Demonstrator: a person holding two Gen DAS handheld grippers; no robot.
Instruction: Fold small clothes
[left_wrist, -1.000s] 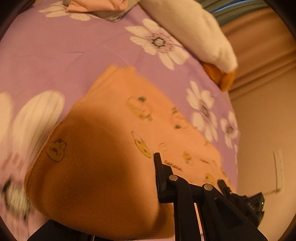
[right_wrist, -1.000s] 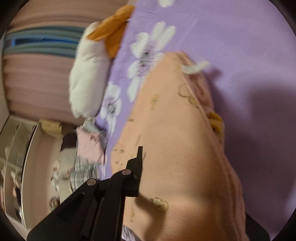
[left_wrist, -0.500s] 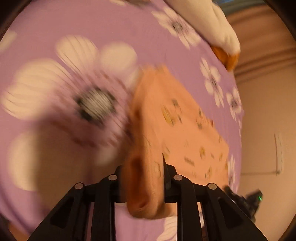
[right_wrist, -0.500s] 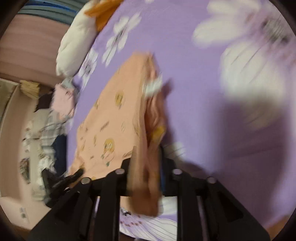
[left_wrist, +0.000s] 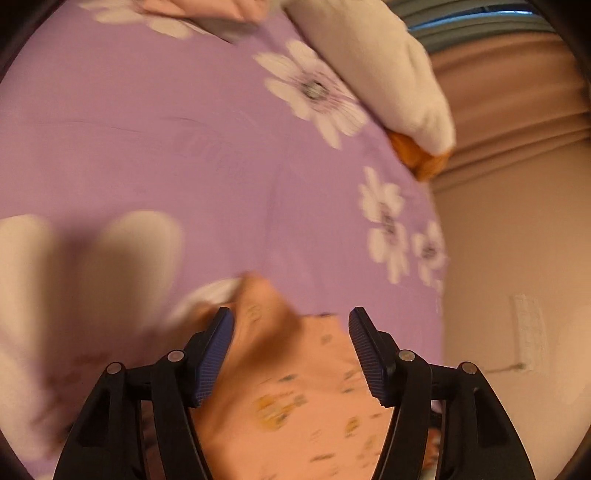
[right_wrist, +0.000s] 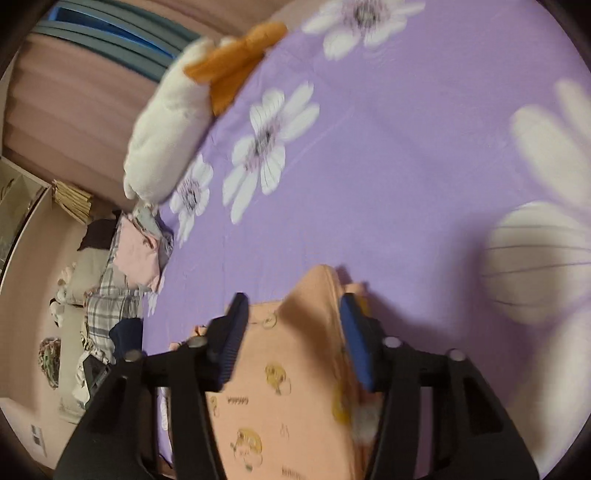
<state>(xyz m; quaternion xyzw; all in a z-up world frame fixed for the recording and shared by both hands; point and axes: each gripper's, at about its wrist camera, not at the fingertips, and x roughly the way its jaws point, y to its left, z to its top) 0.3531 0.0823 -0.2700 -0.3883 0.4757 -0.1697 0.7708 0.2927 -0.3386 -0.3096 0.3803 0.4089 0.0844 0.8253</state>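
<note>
My left gripper (left_wrist: 291, 354) has just been spreading its fingers (left_wrist: 216, 354), and they stand released with the peach garment (left_wrist: 295, 398) lying loose between them, its corner peaking up near the left pad. My right gripper (right_wrist: 291, 339) has likewise just been opening; its fingers (right_wrist: 354, 343) stand apart, the folded edge of the same garment (right_wrist: 291, 373) rising between them, close to the right pad, though I cannot tell whether it touches. The garment lies on the purple flowered bed (left_wrist: 166, 147), at the near part of it. Ahead of both grippers the sheet is open. A white and orange cushion (left_wrist: 384, 70) sits along the far edge, and a pile of clothes (right_wrist: 136, 251) lies at the bed's corner.
</note>
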